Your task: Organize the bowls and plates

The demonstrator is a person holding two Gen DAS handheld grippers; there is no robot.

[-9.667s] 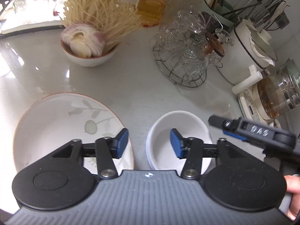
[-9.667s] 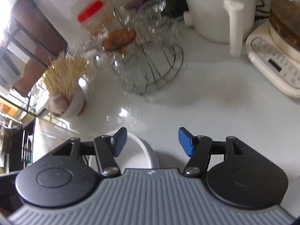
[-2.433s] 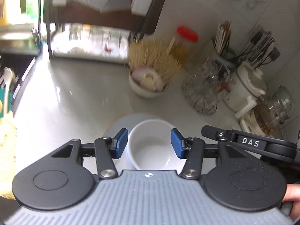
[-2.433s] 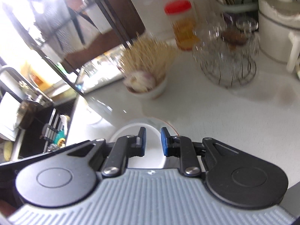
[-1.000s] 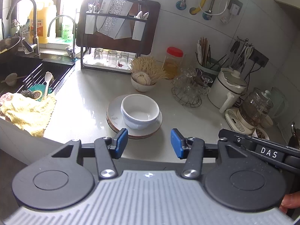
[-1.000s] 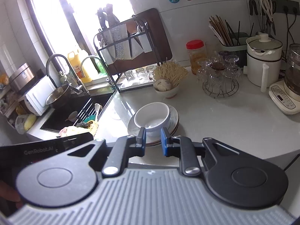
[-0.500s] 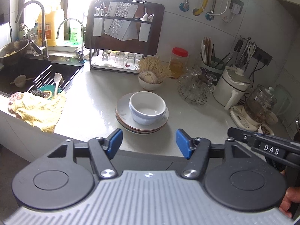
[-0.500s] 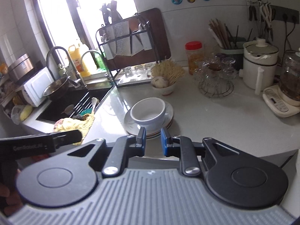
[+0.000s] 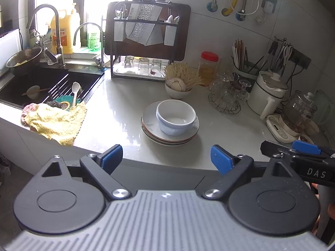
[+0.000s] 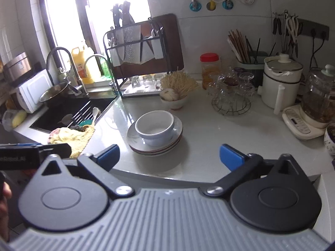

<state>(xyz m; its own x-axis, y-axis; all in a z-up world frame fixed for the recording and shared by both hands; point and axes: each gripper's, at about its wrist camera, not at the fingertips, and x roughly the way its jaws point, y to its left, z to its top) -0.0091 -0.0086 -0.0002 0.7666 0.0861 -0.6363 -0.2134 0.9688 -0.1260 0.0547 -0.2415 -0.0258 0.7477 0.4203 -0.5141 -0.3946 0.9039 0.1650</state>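
A white bowl sits in a stack of plates on the pale counter. The bowl and the plates also show in the right wrist view. My left gripper is open and empty, held off the counter's front edge, well short of the stack. My right gripper is open and empty, also back from the counter. The right gripper's body shows at the right of the left wrist view.
A bowl of onion and noodles stands behind the stack. A wire rack of glasses, a white pot and a glass kettle stand right. A yellow cloth and sink lie left.
Both grippers pulled back from the counter after the bowl was set on the plates. The right gripper's jaws went from nearly shut to wide open, and the left's opened wider.
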